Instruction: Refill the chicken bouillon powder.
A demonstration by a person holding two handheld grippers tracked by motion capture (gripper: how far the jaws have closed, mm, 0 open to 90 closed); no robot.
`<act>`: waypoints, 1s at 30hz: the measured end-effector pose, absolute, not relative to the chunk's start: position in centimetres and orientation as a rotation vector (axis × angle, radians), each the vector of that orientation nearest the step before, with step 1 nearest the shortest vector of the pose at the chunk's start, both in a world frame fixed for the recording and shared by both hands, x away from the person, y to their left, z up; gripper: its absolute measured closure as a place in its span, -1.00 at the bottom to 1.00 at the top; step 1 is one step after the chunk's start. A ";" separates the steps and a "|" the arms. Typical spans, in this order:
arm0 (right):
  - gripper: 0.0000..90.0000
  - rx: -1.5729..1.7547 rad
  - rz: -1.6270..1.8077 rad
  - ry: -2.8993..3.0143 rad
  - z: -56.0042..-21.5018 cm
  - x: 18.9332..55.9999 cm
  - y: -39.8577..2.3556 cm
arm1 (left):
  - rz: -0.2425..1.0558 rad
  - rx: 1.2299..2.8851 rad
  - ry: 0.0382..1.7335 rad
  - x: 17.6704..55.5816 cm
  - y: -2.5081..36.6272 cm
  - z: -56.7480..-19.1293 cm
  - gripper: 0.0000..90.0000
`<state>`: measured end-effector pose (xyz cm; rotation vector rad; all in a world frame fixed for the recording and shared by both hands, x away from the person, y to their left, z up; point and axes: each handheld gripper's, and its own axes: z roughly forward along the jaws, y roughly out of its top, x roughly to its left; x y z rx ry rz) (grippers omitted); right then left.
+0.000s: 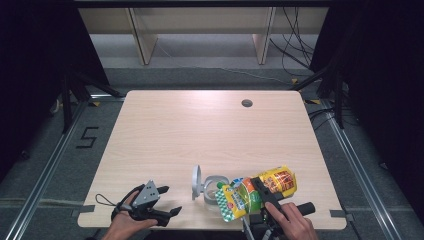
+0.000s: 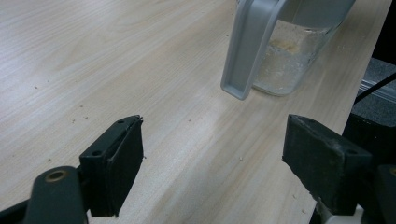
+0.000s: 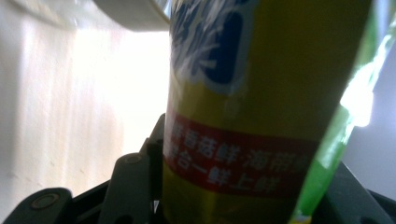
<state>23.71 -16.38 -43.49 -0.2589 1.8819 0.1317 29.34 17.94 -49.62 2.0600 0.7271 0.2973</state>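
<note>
A yellow and green snack bag (image 1: 280,180) is tipped on its side near the table's front edge, with my right gripper (image 1: 264,196) shut on it. In the right gripper view the bag (image 3: 252,93) stands between the two black jaws. Its green end hangs over a clear container (image 1: 215,189) whose grey lid (image 1: 196,181) stands open to the left. My left gripper (image 1: 171,200) rests on the table at the front left, open and holding nothing. In the left gripper view the open gripper (image 2: 215,154) faces the container (image 2: 289,60) and its grey handle (image 2: 247,51).
The wooden table (image 1: 200,130) has a round cable hole (image 1: 246,103) at the back right. Small crumbs lie on the wood near the container. Dark stands and cables flank the table on the floor.
</note>
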 end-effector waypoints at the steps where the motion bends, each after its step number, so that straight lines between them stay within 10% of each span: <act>1: 0.21 -0.290 0.124 1.859 -43.5 23.8 -16.3 | 0.303 2.074 0.729 29.4 18.0 -49.6 -0.56; 30: 0.28 -0.583 -0.157 1.718 -43.1 23.0 -15.1 | 0.304 2.048 0.738 29.4 17.9 -49.8 -0.57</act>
